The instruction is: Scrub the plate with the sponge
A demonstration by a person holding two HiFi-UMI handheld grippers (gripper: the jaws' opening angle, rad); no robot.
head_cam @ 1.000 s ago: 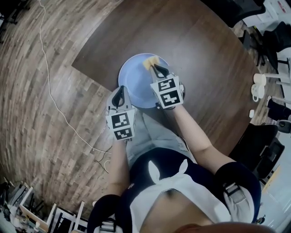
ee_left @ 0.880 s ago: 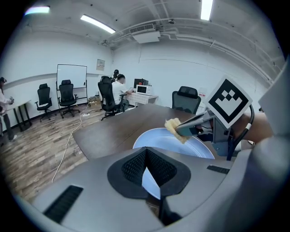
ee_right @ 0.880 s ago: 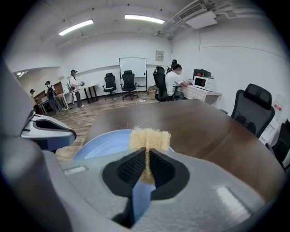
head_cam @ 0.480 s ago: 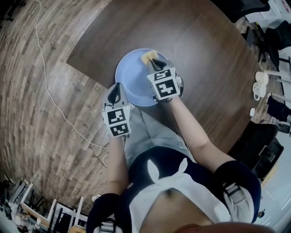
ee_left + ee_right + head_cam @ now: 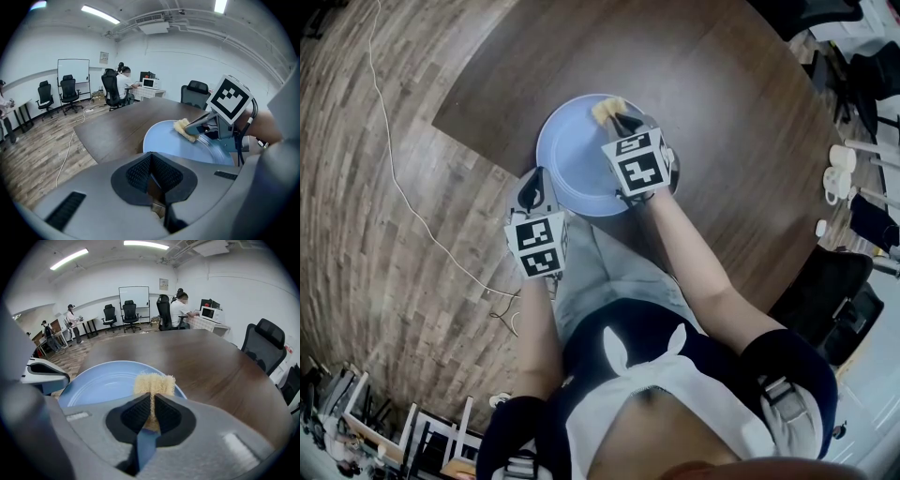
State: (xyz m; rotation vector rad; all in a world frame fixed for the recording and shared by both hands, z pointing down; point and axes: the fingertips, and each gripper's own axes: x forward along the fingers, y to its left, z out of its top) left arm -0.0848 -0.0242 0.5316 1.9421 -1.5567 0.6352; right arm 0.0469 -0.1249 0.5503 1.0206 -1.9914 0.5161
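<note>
Plate (image 5: pixel 567 159): blue and round, flat on the dark wood table (image 5: pixel 731 103), close to the table edge nearest us.

Right gripper (image 5: pixel 619 120): jaws clamped on the sponge (image 5: pixel 607 110). In the right gripper view we see the tan sponge pinched between the pads, with its top sticking out past the tips. The sponge is down on the plate at the far-right rim, against the blue surface.

Left gripper (image 5: pixel 534 187): jaws pressed together in its own view, with brown table showing through the slot behind the tips. The tips are at the plate's near-left rim. We can't tell whether they touch it.

Both marker cubes face up in the head view.

Around it: wood plank floor (image 5: pixel 366 262) to the left of the table, with a thin white cable (image 5: pixel 401 192) running across it. Past the table there are office chairs (image 5: pixel 263 341), a whiteboard (image 5: pixel 133 296) and a seated person (image 5: pixel 180 310) at a desk.
</note>
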